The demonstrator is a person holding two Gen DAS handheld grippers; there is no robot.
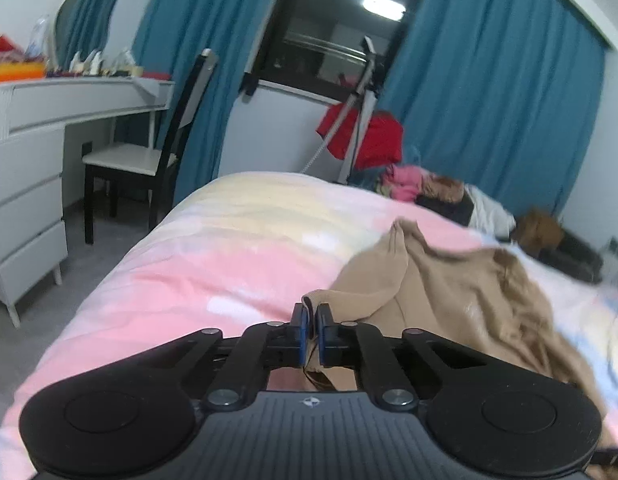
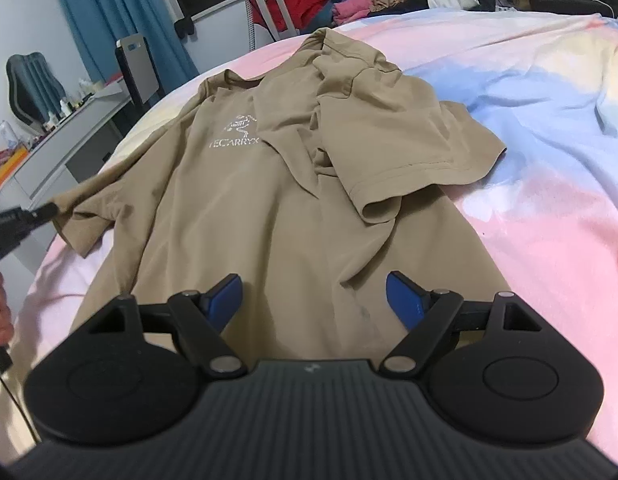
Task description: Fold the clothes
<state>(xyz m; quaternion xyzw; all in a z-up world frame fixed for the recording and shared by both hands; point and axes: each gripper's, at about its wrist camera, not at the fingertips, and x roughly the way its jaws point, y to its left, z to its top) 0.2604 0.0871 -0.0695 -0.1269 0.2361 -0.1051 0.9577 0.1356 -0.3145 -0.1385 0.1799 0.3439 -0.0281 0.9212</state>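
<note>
A tan T-shirt (image 2: 293,168) lies rumpled on a pink-and-blue bedspread (image 2: 529,120), white logo showing only in the right wrist view. There the right gripper (image 2: 313,300) hovers with jaws spread above the hem — the left gripper (image 1: 313,322) pinches a sleeve edge, pads pressed together. Teal curtains (image 1: 489,92), a white desk (image 1: 49,112) and chair (image 1: 149,148) frame the bedroom; the far clothes pile (image 1: 413,184) is blurred.

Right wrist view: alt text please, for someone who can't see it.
A tan T-shirt with a white chest logo lies rumpled on a pastel bedspread, one sleeve folded over its front. The open right gripper hovers over its lower part; the left gripper pinches the other sleeve at the frame's left edge.
</note>
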